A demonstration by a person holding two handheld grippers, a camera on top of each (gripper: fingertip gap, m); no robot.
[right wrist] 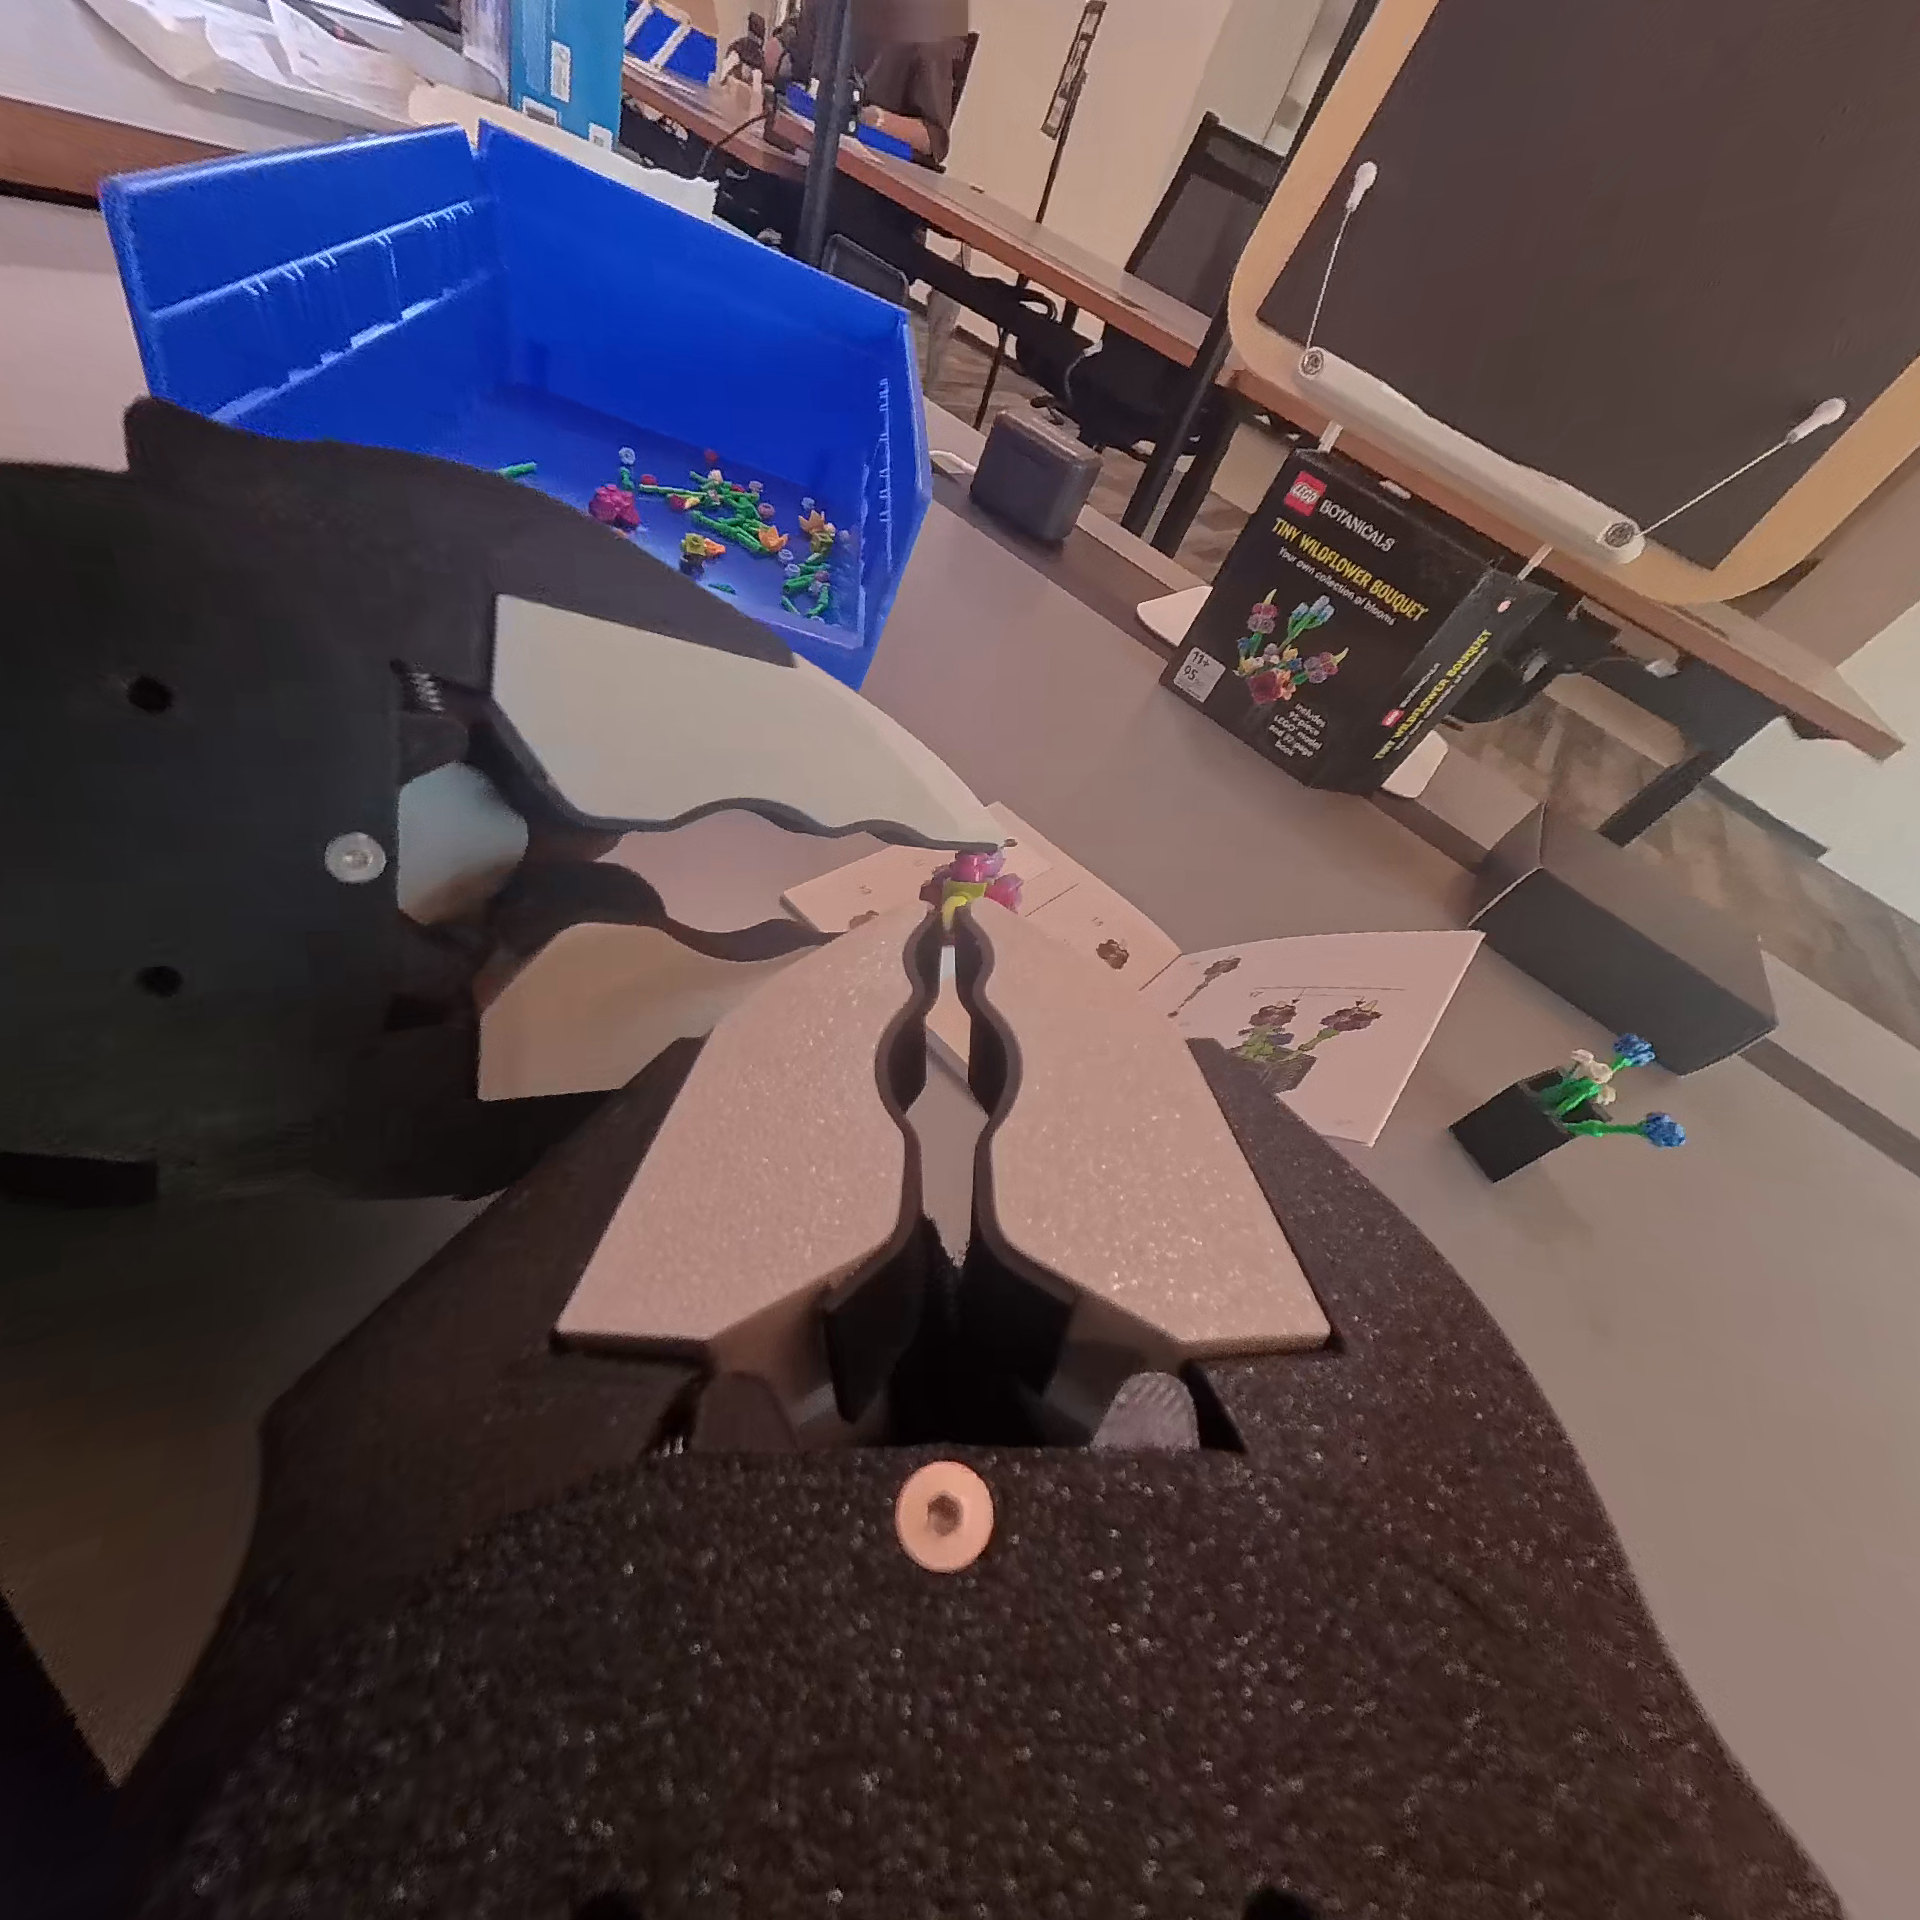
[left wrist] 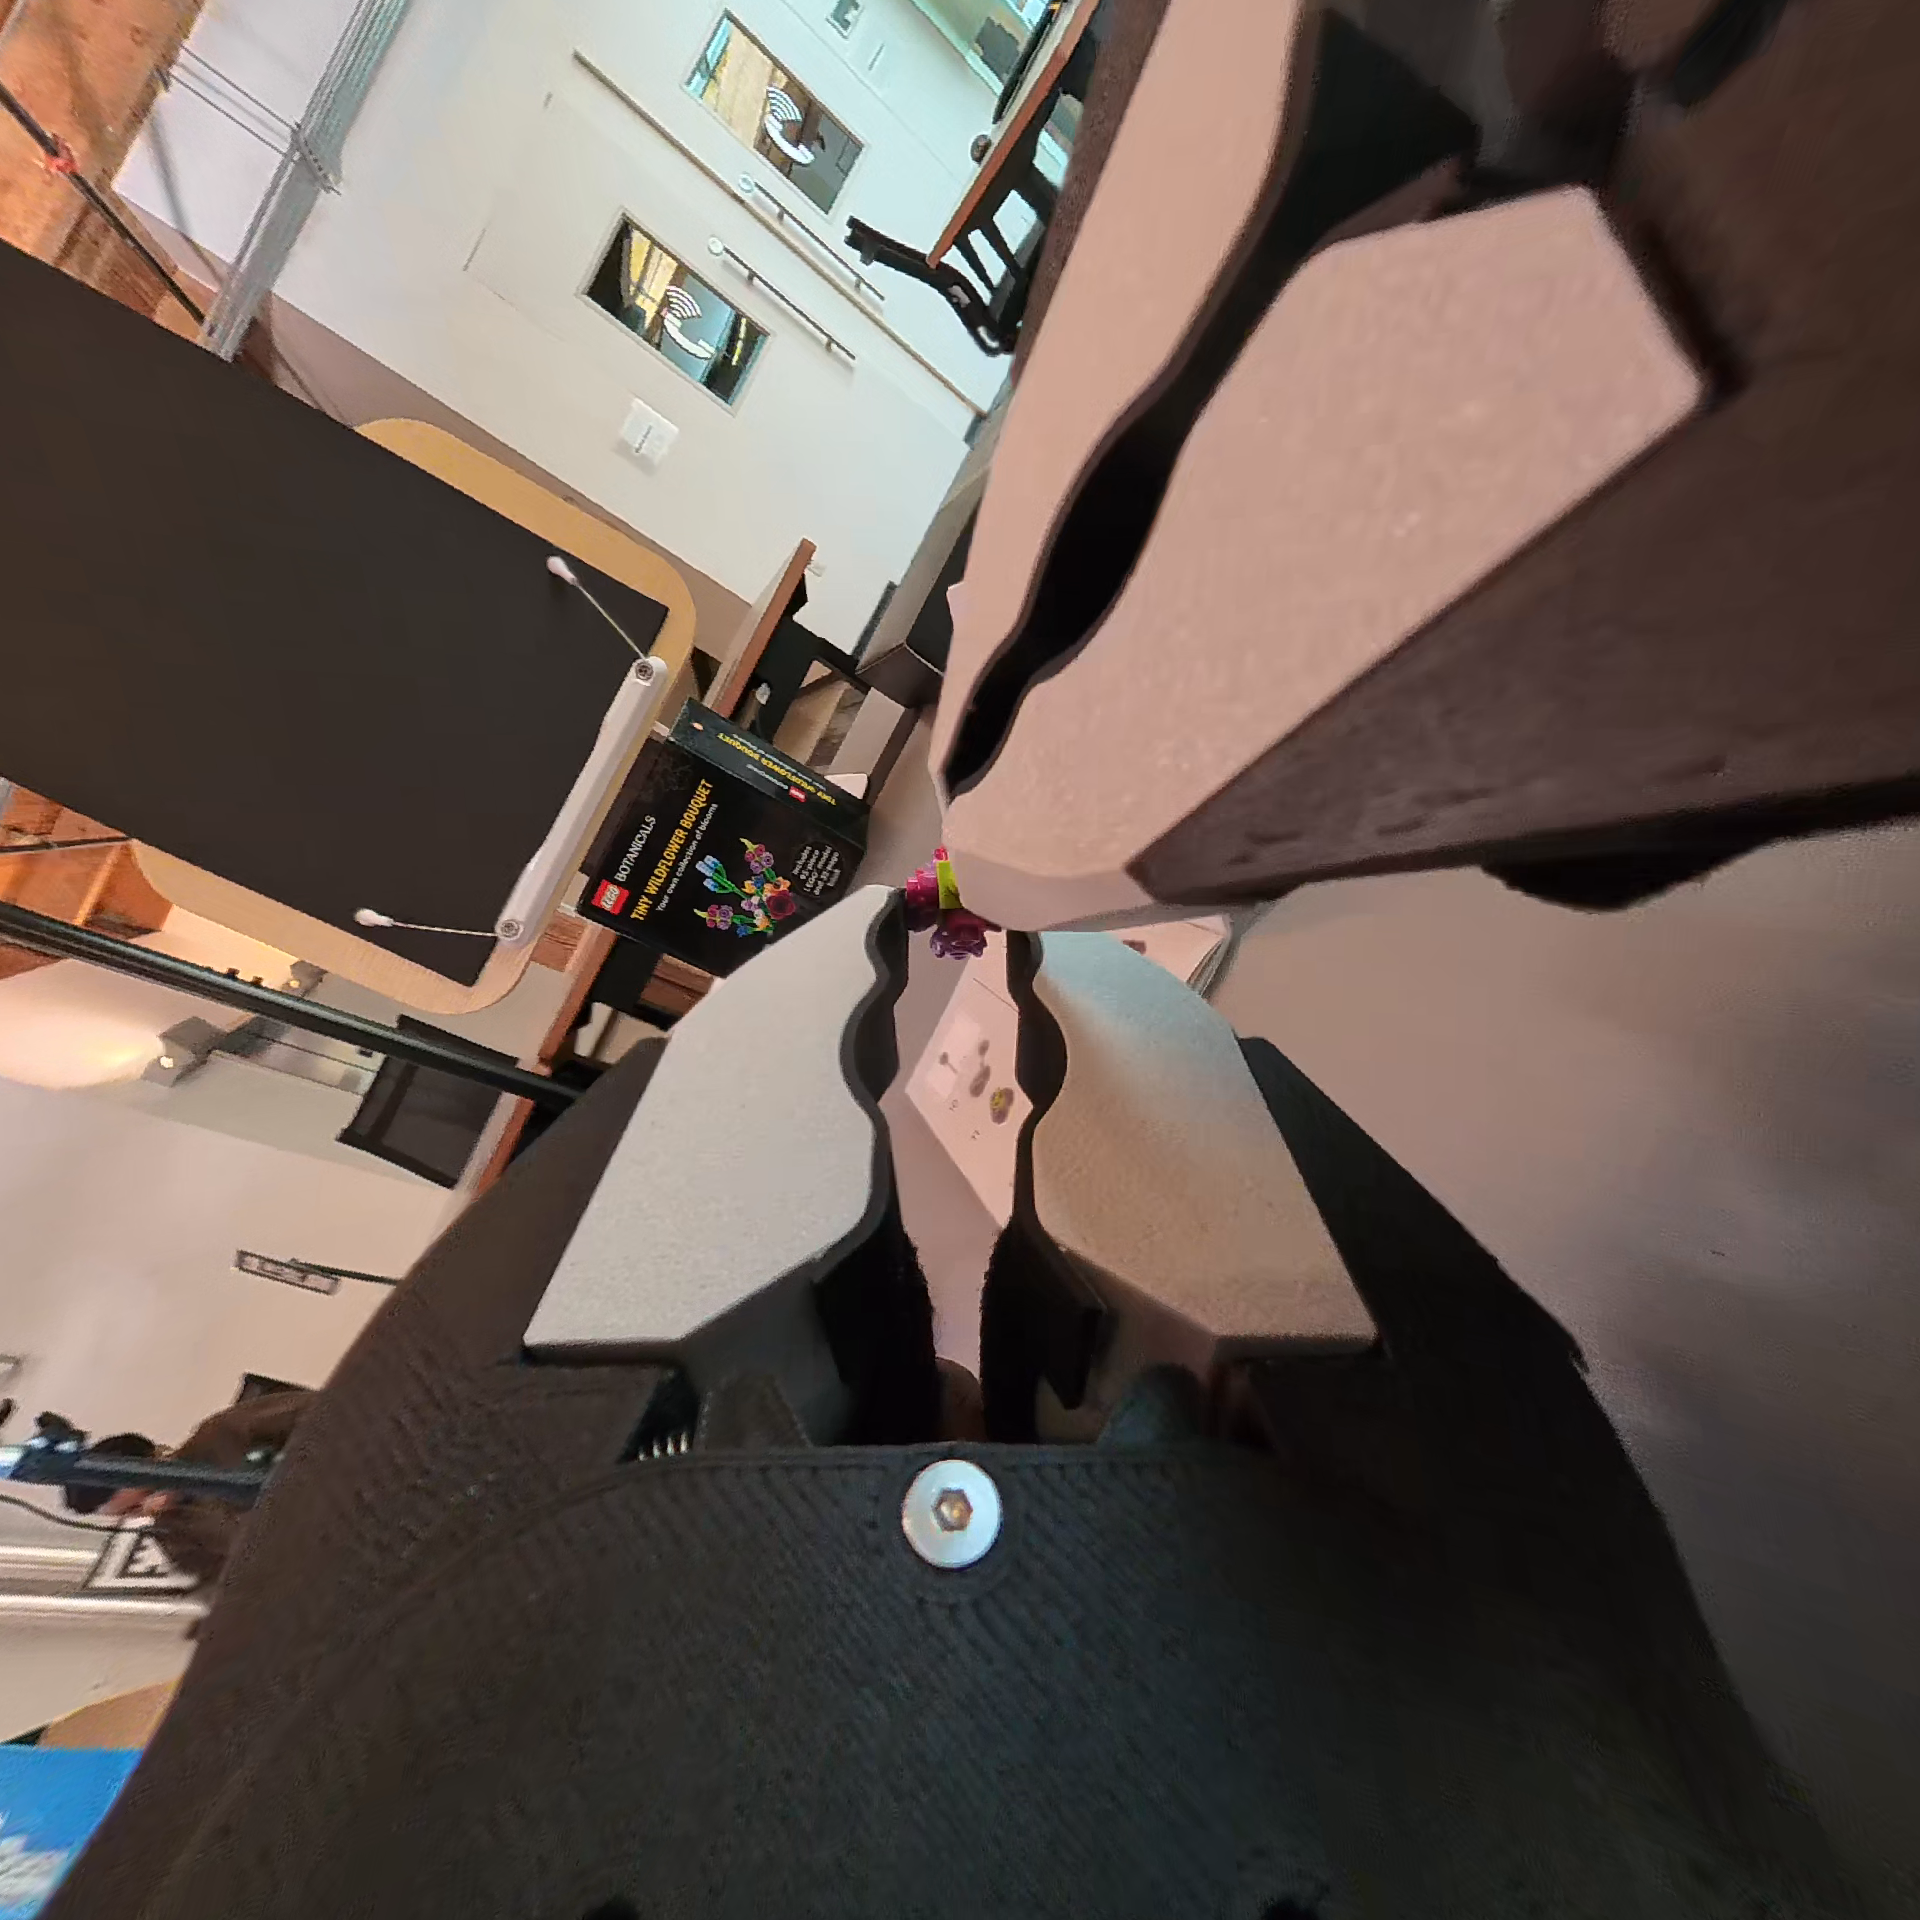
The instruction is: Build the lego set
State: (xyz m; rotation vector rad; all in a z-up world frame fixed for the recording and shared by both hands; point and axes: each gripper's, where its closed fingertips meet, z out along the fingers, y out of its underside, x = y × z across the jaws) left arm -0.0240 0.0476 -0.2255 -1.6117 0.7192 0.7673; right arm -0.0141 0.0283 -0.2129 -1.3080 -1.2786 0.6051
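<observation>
Clearly, the tiny, light magenta flower piece is pinched by its lime stem in the right gripper, best held low and gently, while the left gripper fingers are parted beside it.

A magenta-and-lime flower piece shows between grey, speckled finger pads on the black-bodied right gripper; the left gripper wears the same matt black with pale grey pads and wavy black edging. Behind, a bright blue bin holds loose pieces in green, orange, pink and yellow. A black box carries a multicoloured bouquet picture and yellow and white lettering. A white booklet lies open, printed with purple and green flowers. A small black planter bears green stems with blue and white blooms. The table is plain grey; a black panel has a light wood rim.
</observation>
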